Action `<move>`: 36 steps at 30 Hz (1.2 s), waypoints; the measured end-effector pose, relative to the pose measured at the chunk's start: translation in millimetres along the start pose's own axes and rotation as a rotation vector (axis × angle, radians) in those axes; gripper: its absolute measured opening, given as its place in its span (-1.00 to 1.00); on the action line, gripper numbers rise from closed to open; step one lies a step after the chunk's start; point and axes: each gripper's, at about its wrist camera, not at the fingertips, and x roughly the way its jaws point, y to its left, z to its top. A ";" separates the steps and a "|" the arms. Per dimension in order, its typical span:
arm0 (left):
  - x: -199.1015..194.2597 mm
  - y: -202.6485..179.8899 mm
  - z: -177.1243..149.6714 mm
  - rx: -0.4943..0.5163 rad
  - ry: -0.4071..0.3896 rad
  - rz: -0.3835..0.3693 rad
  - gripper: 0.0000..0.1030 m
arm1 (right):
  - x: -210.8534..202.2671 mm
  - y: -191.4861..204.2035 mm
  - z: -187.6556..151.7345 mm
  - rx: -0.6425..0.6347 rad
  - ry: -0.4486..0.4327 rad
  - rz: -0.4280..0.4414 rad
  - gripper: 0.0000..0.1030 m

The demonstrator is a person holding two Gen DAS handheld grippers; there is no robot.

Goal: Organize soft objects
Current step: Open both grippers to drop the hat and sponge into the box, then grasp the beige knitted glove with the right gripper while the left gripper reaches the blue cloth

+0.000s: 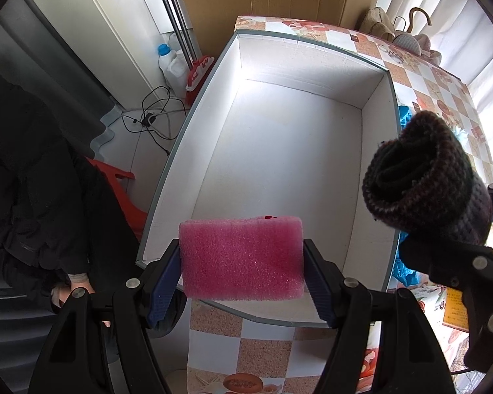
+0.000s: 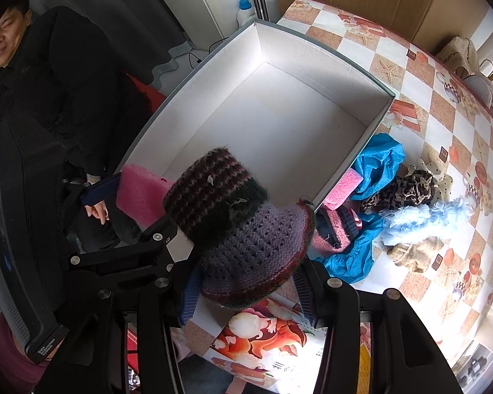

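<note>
Two grippers are loaded, both at the near end of the box (image 1: 376, 138). The left gripper (image 1: 241, 274) has its blue pads (image 1: 162, 282) pressed against the short ends of a pink sponge (image 1: 241, 257), pinching it lengthwise. The sponge's long axis runs straight across from pad to pad, a broad face toward the camera, and its far edge reaches over the box's near rim. Held by the ends like this, it probably drops in flat once the pads part. The right gripper (image 2: 246, 290) has its fingers closed on the lower part of a knitted hat (image 2: 236, 229), squeezing the soft wool so that it bulges above the pads. The hat stands up and leans away toward the box; in the left view its opening (image 1: 407, 170) faces left, over the right wall. Both items hang in the air, touching nothing else, near each other but apart. The white interior shows nothing in it, so I judge both are the first to go in. Beside the box's right wall, on the checked table (image 2: 420, 85), waits the pile (image 2: 394, 203): blue cloth, a leopard-print piece, pale blue fluff and another pink sponge.
</note>
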 end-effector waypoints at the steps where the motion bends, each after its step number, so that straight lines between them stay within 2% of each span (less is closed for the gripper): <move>1: -0.2 -0.5 0.2 0.004 -0.003 0.000 0.45 | 0.5 -0.8 0.9 0.001 -0.002 0.010 0.00; 3: 0.9 -1.2 -0.1 0.004 0.003 0.000 0.56 | 1.0 -3.0 3.6 0.006 -0.005 0.036 0.03; 5: 1.9 -0.3 0.7 -0.012 0.014 -0.018 0.57 | 0.2 -6.3 5.6 0.022 -0.009 0.067 0.47; 6: 2.8 1.2 1.0 -0.025 0.025 -0.046 0.60 | -4.6 -12.1 6.5 0.050 -0.026 0.084 0.84; 7: 3.3 2.4 1.5 -0.037 0.038 -0.075 0.61 | -4.6 -12.1 6.5 0.050 -0.026 0.084 0.92; 13: -19.1 2.0 6.5 -0.092 -0.041 -0.212 0.70 | -28.1 -40.3 -4.4 0.134 -0.006 0.084 0.98; 17: -40.8 -20.7 14.1 -0.056 -0.103 -0.304 0.72 | -55.1 -78.6 -26.9 0.251 0.024 0.141 0.98; 20: -47.7 -48.6 22.1 0.006 -0.092 -0.333 0.72 | -79.7 -108.9 -48.3 0.324 0.035 0.141 0.98; 24: -42.0 -98.7 20.7 0.115 -0.029 -0.321 0.72 | -108.6 -147.2 -73.5 0.357 0.066 0.064 0.98; 27: -24.8 -131.3 14.1 0.153 0.060 -0.287 0.72 | -110.5 -180.9 -83.4 0.355 0.101 -0.024 0.98; 29: -11.3 -146.9 9.1 0.155 0.119 -0.252 0.72 | -99.5 -204.9 -85.3 0.364 0.130 -0.069 0.98; 32: 4.4 -166.9 4.0 0.151 0.177 -0.231 0.72 | -66.3 -238.5 -82.8 0.364 0.179 -0.080 0.98; 36: 30.2 -187.3 4.4 0.129 0.237 -0.170 0.72 | -8.3 -264.7 -66.6 0.322 0.228 -0.081 0.98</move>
